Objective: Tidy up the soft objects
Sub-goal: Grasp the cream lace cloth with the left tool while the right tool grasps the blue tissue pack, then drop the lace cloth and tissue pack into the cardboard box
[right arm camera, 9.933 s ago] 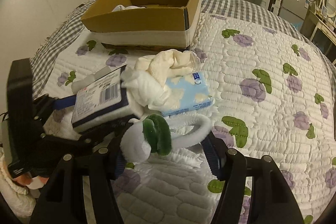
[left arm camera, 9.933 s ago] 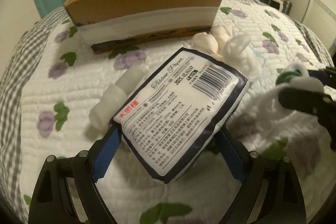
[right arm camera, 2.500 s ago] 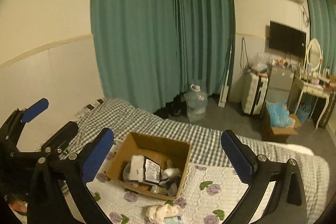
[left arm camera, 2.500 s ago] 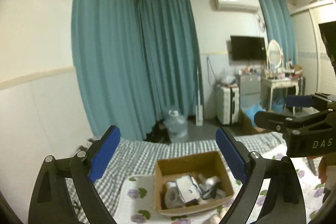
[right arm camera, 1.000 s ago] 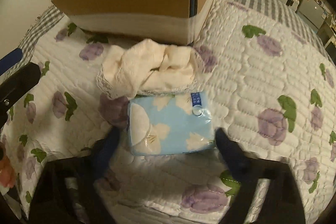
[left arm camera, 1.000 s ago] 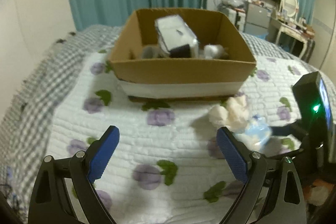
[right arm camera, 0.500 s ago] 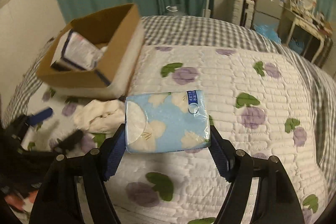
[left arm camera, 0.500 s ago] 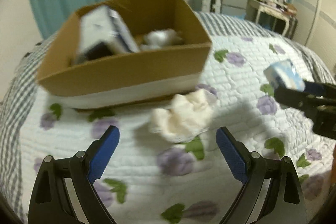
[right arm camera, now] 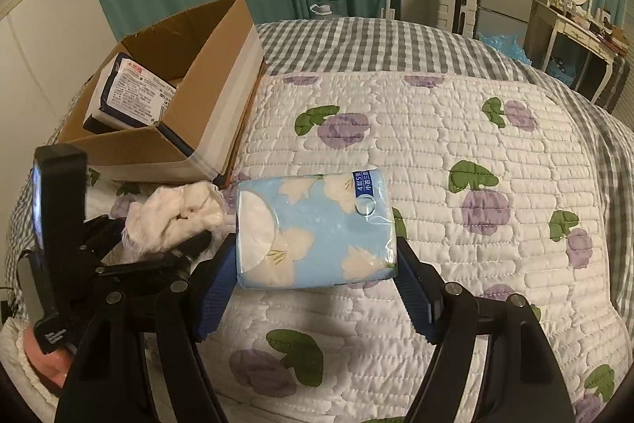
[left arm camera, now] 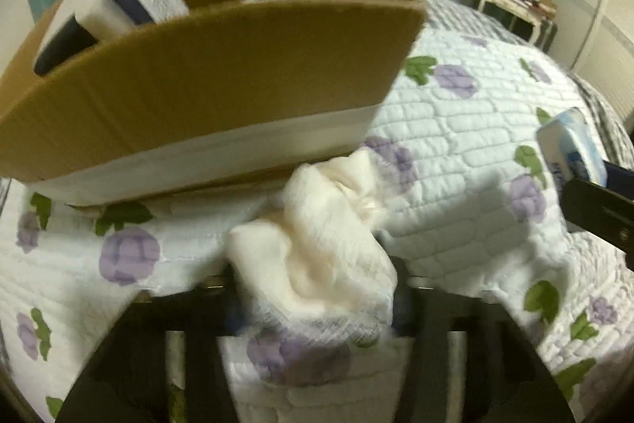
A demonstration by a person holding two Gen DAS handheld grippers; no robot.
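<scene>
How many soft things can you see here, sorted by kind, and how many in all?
Tissue packs: 2, the blue floral pack and the navy-edged pack in the box.
Cream cloths: 1, the crumpled cloth.
Total: 3

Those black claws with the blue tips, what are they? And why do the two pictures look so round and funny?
They are two grabbers, one in each of a person's hands. A small camera rides on each, looking out along its fingers, and its lens bends the view. One picture comes from the left grabber, which has just been closing on a white cloth lying on the flowered quilt. The other comes from the right grabber, which holds a blue tissue pack above the quilt. Beside the cloth stands a cardboard box with another tissue pack inside.
</scene>
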